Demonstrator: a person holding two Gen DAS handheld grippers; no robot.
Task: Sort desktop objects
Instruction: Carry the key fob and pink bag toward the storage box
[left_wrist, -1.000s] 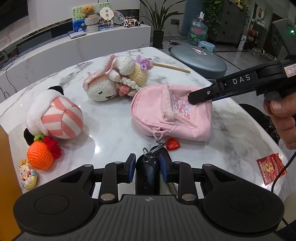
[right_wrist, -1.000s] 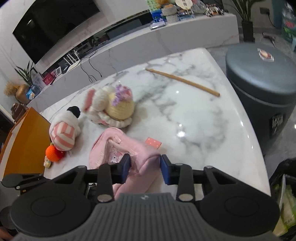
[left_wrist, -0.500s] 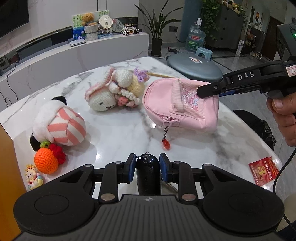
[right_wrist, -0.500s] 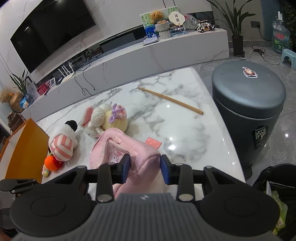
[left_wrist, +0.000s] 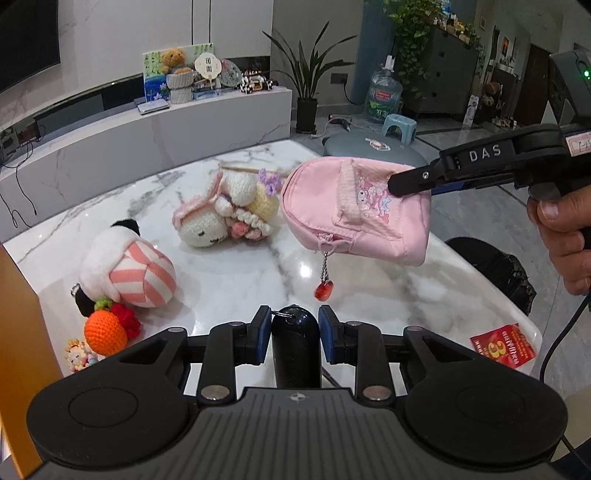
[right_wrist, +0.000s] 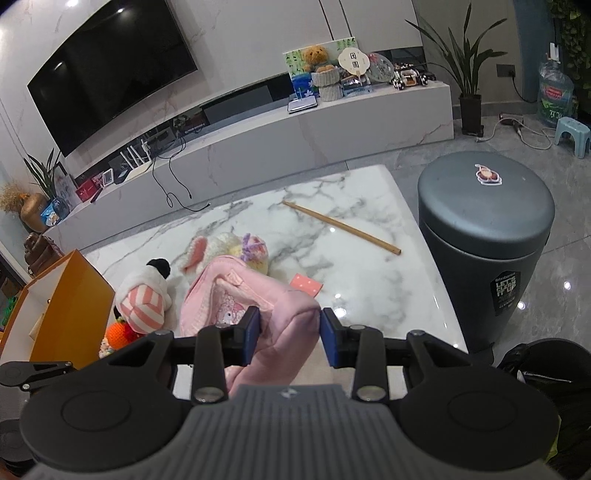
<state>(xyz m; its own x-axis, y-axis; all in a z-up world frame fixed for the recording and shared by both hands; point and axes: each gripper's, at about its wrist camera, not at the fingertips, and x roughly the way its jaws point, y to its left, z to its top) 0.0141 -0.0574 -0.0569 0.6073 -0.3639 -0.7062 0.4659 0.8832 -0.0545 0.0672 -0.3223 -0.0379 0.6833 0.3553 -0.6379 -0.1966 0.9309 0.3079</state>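
The left gripper (left_wrist: 290, 334) has its jaws nearly together, clamped on a black key fob (left_wrist: 295, 347) whose metal ring shows at the tip, above the marble counter (left_wrist: 229, 280). The right gripper (right_wrist: 290, 334) has its jaws a little apart, clamped on one end of the pink mini backpack (left_wrist: 354, 210), which hangs clear of the counter with its red heart charm (left_wrist: 324, 290) dangling just beyond the fob. A hand (left_wrist: 565, 236) grips the right handle.
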